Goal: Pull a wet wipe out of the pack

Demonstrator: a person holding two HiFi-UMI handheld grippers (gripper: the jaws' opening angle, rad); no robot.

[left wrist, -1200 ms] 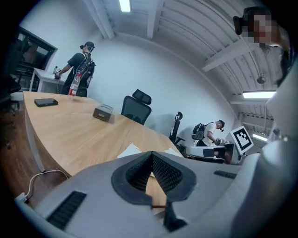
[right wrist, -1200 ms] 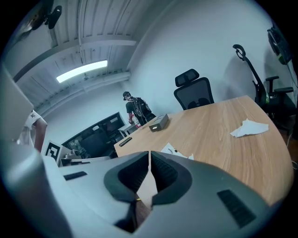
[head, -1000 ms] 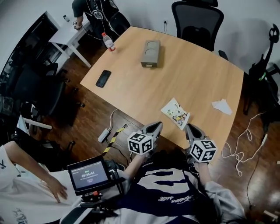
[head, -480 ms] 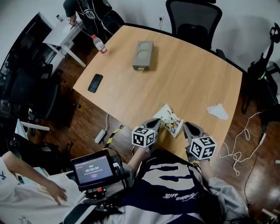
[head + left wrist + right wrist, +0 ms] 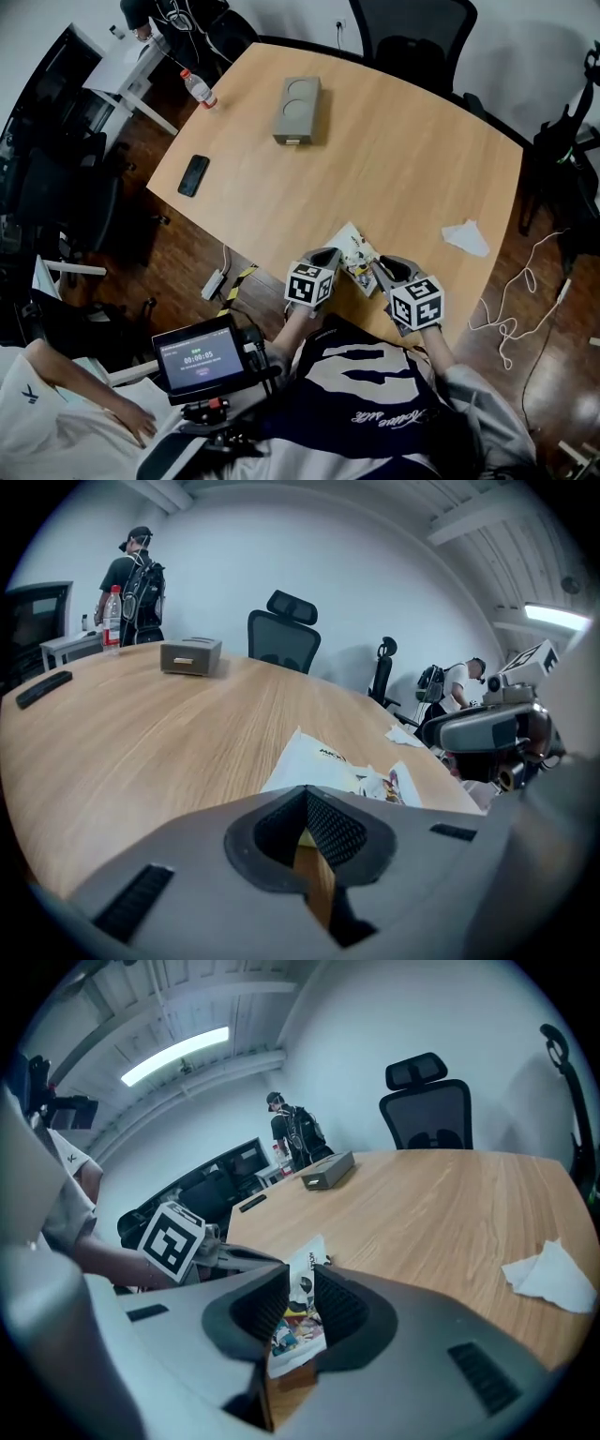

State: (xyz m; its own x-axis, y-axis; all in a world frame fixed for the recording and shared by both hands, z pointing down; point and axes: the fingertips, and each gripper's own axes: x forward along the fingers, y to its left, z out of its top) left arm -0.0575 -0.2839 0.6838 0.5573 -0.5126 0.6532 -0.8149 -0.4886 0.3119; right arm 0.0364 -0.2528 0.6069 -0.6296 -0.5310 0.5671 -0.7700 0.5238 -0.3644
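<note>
- Wet wipe pack [image 5: 357, 256] is lying flat near the front edge of the wooden table [image 5: 403, 159], between the two grippers; no wipe is showing out of it yet, so the pull is not yet done.
- Left gripper [image 5: 330, 254] is sitting just beside the pack, its jaws pressed nearly together on nothing.
- Right gripper [image 5: 378, 267] is framing the pack's edge with slightly spread jaws, apparently not gripping it.
- A crumpled tissue [image 5: 466, 236], grey box [image 5: 298, 110], phone [image 5: 193, 174] and bottle [image 5: 197, 87] are sharing the table, with an office chair [image 5: 412, 37] standing behind it.

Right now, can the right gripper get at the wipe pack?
Likely yes: the right gripper has its jaws apart, the wipe pack showing in their gap, nothing between. The left gripper sits at the pack's other edge.
</note>
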